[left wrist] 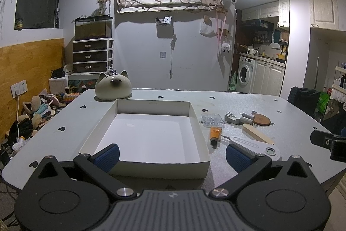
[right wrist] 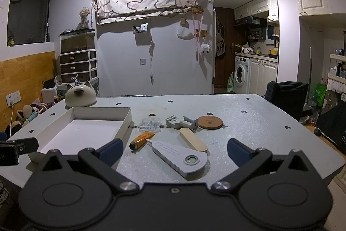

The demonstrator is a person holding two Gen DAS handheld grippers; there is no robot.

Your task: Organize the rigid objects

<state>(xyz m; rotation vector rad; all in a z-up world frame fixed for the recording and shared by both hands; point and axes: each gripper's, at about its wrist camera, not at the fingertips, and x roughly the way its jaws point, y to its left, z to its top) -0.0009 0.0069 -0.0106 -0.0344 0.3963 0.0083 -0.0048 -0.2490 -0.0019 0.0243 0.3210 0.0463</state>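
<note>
An empty white box (left wrist: pixel 199 140) (right wrist: pixel 126 120) lies on the grey table. To its right lie an orange tube (left wrist: pixel 215 134) (right wrist: pixel 141 140), a clear plastic case (left wrist: pixel 212 119) (right wrist: pixel 150 124), a grey metal bracket (left wrist: pixel 236 118) (right wrist: pixel 183 122), a round cork coaster (left wrist: pixel 261 119) (right wrist: pixel 210 122), a flat wooden stick (left wrist: pixel 257 133) (right wrist: pixel 193 139) and a grey ribbed tool (left wrist: pixel 257 146) (right wrist: pixel 180 155). My left gripper (left wrist: pixel 172 155) is open over the box's near edge. My right gripper (right wrist: pixel 175 152) is open, just short of the grey tool.
A cat-shaped ceramic pot (left wrist: pixel 113 88) (right wrist: pixel 80 95) stands at the table's far left, behind the box. The table (right wrist: pixel 248 122) has heart marks and drops off at the right edge. Clutter lies on the floor at the left (left wrist: pixel 34 114).
</note>
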